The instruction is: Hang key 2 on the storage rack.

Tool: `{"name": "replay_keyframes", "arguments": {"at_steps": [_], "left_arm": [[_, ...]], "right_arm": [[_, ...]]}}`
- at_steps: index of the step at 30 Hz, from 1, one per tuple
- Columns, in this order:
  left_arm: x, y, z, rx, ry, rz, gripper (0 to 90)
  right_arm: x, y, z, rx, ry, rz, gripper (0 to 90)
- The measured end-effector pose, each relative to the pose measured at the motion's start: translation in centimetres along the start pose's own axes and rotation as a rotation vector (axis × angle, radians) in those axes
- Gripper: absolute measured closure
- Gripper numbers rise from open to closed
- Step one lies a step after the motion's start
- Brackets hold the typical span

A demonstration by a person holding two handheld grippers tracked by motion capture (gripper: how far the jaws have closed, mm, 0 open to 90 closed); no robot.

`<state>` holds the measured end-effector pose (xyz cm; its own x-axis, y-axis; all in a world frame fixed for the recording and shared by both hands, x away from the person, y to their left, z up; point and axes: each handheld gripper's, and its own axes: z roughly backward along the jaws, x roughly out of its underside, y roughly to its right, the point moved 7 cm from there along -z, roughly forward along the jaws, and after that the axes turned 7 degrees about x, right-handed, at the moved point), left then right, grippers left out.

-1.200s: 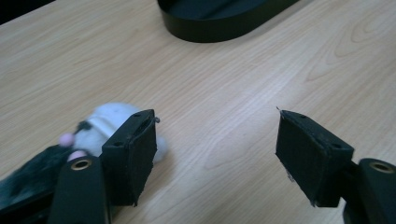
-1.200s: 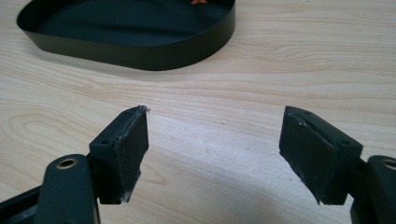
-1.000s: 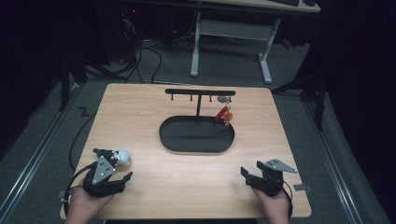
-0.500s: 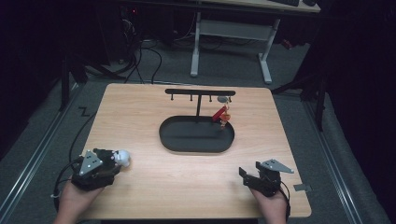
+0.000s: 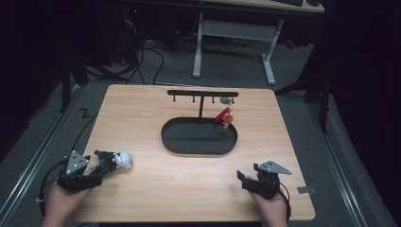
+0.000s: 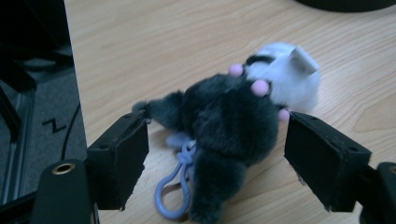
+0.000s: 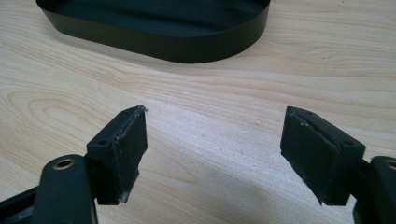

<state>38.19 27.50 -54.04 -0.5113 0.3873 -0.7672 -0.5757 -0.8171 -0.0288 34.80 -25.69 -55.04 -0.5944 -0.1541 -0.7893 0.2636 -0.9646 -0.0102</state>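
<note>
A plush keychain toy (image 5: pixel 118 161) lies on the wooden table (image 5: pixel 189 189) near its left edge. It has a dark grey body (image 6: pixel 224 121), a white head, pink beads and a lavender clip (image 6: pixel 175 186). My left gripper (image 5: pixel 100 165) points right at it. Its jaws have just been opening and stand wide on either side of the toy's body (image 6: pixel 217 123), not pressing on it. At the front right my right gripper (image 5: pixel 247 176) is open over bare wood (image 7: pixel 212 116), holding nothing.
A black oval tray (image 5: pixel 198 146) sits mid-table, its rim (image 7: pixel 187 49) just beyond my right jaws. Behind it stands a black hook rack (image 5: pixel 202 93) with a red figure (image 5: pixel 224 117) hanging at its right. A desk frame and cables are on the floor beyond.
My left hand and gripper have slid left toward the table's edge, while the plush toy has stayed where it lay. The right hand has kept still.
</note>
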Motion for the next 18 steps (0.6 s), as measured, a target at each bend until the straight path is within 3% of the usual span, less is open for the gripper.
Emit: {"name": "replay_keyframes", "arguments": {"at_steps": [18], "left_arm": [[1.3, 0.1, -0.9, 0.021, -0.114, -0.009, 37.8]], "right_arm": [[0.6, 0.1, -0.7, -0.026, -0.031, -0.024, 23.4]]}}
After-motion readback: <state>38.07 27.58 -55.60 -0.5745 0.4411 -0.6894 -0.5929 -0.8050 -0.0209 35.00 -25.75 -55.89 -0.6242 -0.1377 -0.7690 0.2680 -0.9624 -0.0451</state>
